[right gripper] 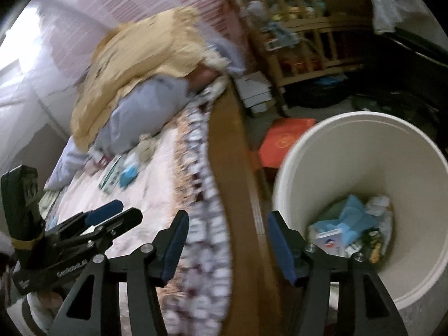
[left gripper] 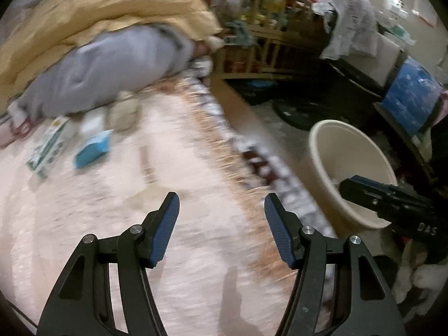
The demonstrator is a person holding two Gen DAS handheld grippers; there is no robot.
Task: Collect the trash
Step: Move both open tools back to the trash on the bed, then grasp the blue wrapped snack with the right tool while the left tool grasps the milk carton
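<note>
The bed (left gripper: 173, 173), under a pale pink cover, fills most of the room, with a yellow blanket (left gripper: 112, 2) and grey pillow (left gripper: 106, 70) heaped at its far end. Beside it on the floor stands the cream bin (right gripper: 414, 151), already holding blue and white wrappers (right gripper: 350, 224). More litter waits on the bed near the pillow: a green-and-white carton (left gripper: 47, 145) and, just beside it, a blue packet (left gripper: 93, 148). The right gripper (right gripper: 226, 243) hangs by the bin's rim, fingers spread and empty. The left gripper (left gripper: 221, 224) is over the bed, fingers spread too. I'd say it's between pickups; next, reach toward the packet and close on it.
</note>
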